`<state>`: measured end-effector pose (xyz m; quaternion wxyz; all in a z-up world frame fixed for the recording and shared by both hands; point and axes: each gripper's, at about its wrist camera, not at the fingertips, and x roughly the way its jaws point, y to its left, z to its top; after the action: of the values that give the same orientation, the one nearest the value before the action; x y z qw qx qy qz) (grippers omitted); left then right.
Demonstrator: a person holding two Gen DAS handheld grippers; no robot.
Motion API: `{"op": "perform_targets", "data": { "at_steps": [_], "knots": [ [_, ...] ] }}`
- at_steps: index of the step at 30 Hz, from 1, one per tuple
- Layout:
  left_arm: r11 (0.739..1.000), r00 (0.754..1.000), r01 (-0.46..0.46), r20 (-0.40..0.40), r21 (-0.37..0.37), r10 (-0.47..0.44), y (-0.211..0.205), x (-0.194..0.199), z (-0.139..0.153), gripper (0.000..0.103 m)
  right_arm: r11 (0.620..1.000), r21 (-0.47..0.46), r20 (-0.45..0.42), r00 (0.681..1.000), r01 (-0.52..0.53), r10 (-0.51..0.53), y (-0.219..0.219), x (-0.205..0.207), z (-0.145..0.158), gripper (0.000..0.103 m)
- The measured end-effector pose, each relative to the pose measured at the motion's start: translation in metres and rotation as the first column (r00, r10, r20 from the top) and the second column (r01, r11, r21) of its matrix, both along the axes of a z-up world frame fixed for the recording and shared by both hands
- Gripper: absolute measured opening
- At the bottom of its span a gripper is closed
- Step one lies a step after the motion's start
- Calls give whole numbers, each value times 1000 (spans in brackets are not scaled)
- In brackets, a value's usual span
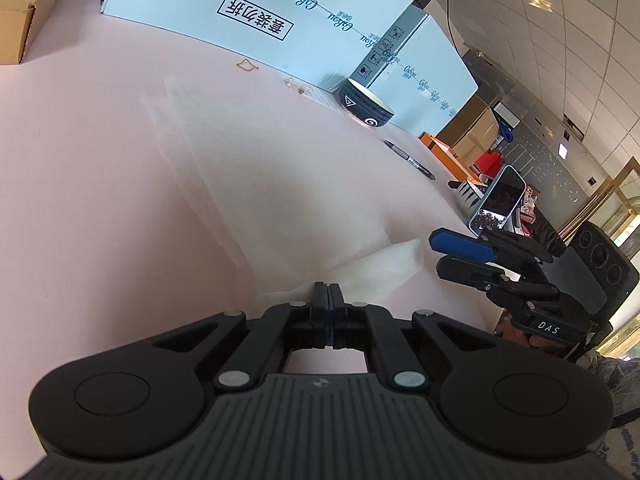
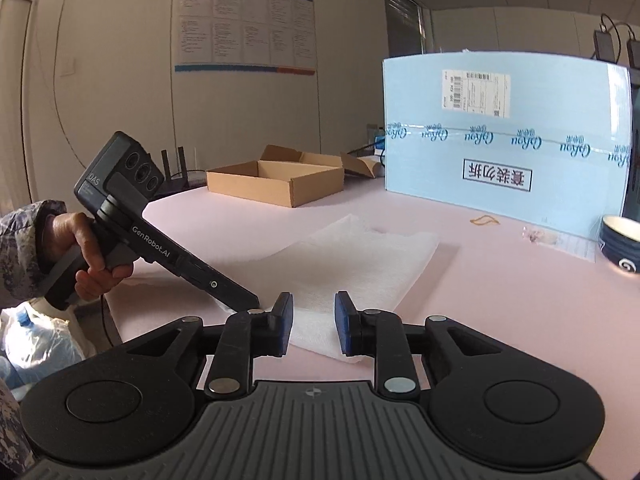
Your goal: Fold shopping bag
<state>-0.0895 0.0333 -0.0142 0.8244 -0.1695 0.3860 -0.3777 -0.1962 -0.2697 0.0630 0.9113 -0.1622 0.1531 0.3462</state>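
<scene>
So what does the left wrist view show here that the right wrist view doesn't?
Only the left wrist view shows the pen, the phone and the left gripper shut on the white bag. Only the right wrist view shows the open cardboard tray, the wall poster and the hand holding the left gripper. Both show the bag, the blue box, the bowl, the rubber band and the open right gripper.

A pale pink worktop [image 2: 500, 300] fills the room's foreground. Behind it rises a cream wall [image 2: 120, 80] carrying a large printed notice board [image 2: 244, 20] with a blue header. To its right a window [image 2: 402, 20] with blinds sits in the corner. The left wrist view shows a white tiled ceiling [image 1: 560, 40] with glare, and glass doors with gold frames [image 1: 620, 200] far off.
</scene>
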Motion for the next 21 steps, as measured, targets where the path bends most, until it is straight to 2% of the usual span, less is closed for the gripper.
{"op": "perform_targets", "data": {
  "at_steps": [2, 4, 6, 8, 11, 21],
  "knots": [
    [1000, 1000, 5, -14, -4, -6, 1, 2, 0, 2, 989, -149, 118, 992, -24, 42, 6, -14, 2, 21],
    [1000, 1000, 15, -20, 0, -15, 0, 4, 1, 2, 954, -298, 206, 974, -30, 94, 11, -26, -2, 21],
    [1000, 999, 26, -25, 5, -25, 0, 6, 2, 2, 891, -454, 286, 944, -16, 162, 17, -36, -10, 23],
    [999, 999, 34, -29, 9, -34, 0, 8, 3, 2, 828, -560, 326, 918, -4, 225, 18, -42, -18, 23],
    [999, 999, 42, -28, 12, -42, 0, 9, 3, 2, 755, -655, 341, 895, 6, 288, 20, -43, -28, 26],
    [999, 998, 52, -32, 11, -52, 0, 11, 3, 2, 630, -776, 357, 838, 20, 413, 26, -38, -51, 30]
  ]
}}
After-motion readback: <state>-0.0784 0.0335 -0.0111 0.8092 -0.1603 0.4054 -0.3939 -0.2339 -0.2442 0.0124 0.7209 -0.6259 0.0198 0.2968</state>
